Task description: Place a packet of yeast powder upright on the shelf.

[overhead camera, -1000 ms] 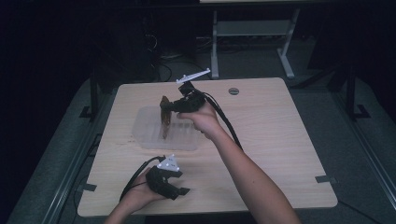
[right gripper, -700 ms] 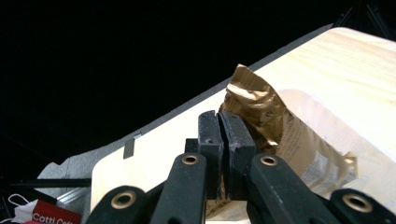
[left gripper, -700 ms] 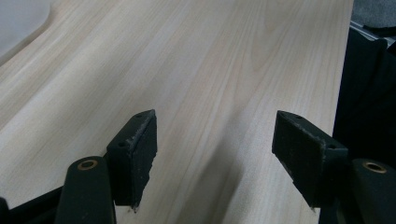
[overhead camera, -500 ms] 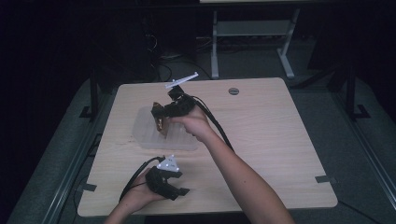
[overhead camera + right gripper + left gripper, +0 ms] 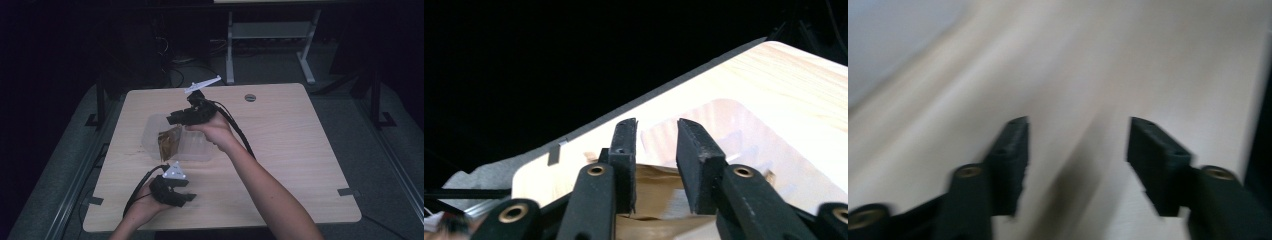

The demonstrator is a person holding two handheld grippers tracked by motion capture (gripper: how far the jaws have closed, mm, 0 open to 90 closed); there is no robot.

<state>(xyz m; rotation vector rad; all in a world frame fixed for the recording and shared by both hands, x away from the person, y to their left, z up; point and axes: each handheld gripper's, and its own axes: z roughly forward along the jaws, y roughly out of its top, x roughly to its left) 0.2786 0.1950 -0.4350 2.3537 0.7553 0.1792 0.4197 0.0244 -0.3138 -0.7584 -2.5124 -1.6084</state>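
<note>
A clear plastic container (image 5: 192, 149) sits left of centre on the light wooden table (image 5: 300, 150). A brown paper-like packet (image 5: 170, 142) lies inside its left part. My right gripper (image 5: 175, 119) hovers just above the container's far side, jaws pointing left. In the right gripper view the right gripper (image 5: 656, 122) is open by a small gap, with the packet (image 5: 654, 202) below the jaws and the container (image 5: 744, 125) beyond. Near the table's front edge my left gripper (image 5: 187, 197) rests low, and in its own view the left gripper (image 5: 1078, 122) stands wide open over bare wood.
A round cable hole (image 5: 250, 97) is at the table's far middle. Tape strips mark the front right (image 5: 348, 192) and front left (image 5: 93, 201) corners. A white desk frame (image 5: 270, 30) stands behind on the dark floor.
The right gripper carried the brown packet left and down into the container and opened its jaws; the packet now lies in the container. The left gripper has stayed in place.
</note>
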